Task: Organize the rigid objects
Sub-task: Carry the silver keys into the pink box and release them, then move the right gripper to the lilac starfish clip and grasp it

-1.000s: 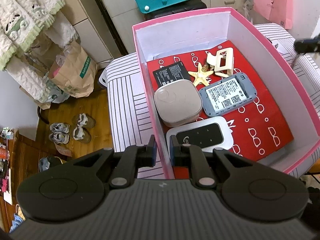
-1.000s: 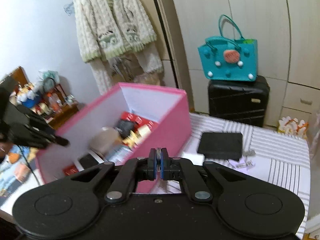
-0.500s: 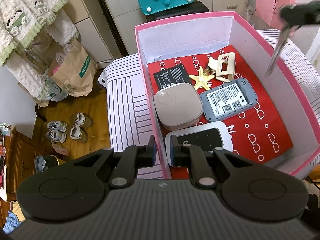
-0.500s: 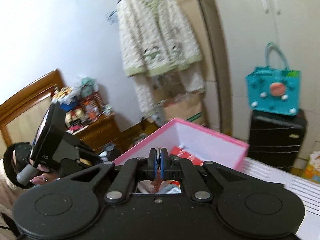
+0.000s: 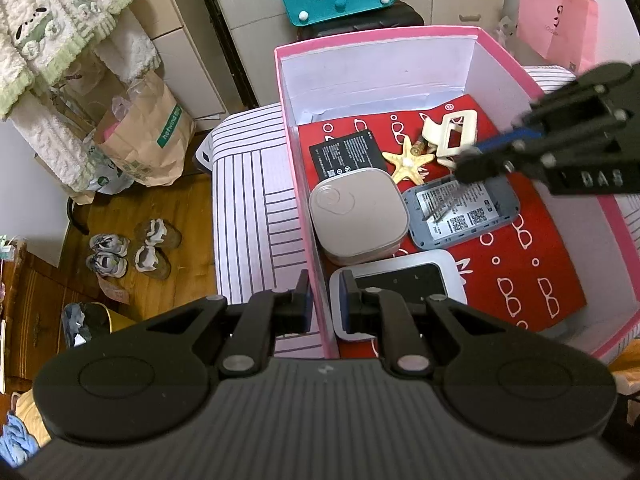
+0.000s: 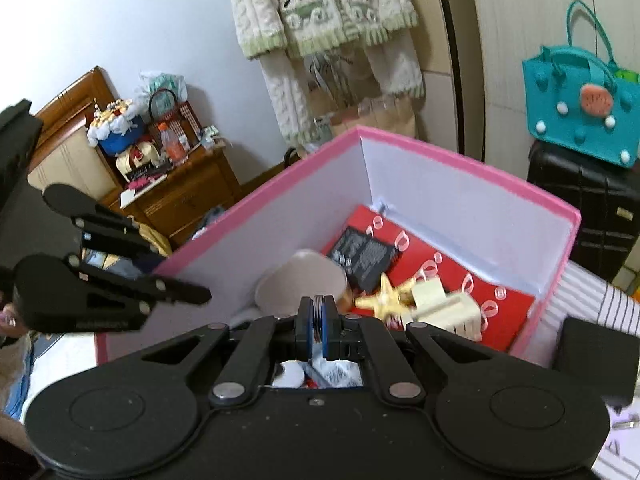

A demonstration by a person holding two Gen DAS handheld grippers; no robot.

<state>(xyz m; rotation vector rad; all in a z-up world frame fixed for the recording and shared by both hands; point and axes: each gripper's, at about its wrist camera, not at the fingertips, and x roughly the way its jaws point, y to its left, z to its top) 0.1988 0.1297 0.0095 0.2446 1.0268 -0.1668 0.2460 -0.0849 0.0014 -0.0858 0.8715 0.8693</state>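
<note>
The pink box [image 5: 496,34] sits on a striped surface [image 5: 256,184], its near right corner cut off by the frame edge in the left wrist view. A red patterned sheet [image 5: 516,264] lines its floor, partly buried under the contents.

The left gripper [image 5: 323,296] pinches the box's near left wall, one finger outside and one inside, the jaws narrow around the cardboard. Its inner finger covers a corner of the white-rimmed device with a black face [image 5: 404,280].

A beige rounded case [image 5: 358,216] lies against that wall. Beside it rests the grey router [image 5: 462,208], label side up, its print too small to read. Behind these are a black battery [image 5: 346,154], a golden starfish [image 5: 408,160] and a cream clip [image 5: 454,136]; a small brown item between starfish and clip is too hidden to identify.

The right gripper [image 6: 319,320] reaches over the box from the right, jaws nearly together on thin metal rings [image 6: 318,318], of which only the edges show between the pads. In the left wrist view its tip [image 5: 470,166] hangs over the router, and something thin and blurred dangles below it.
</note>
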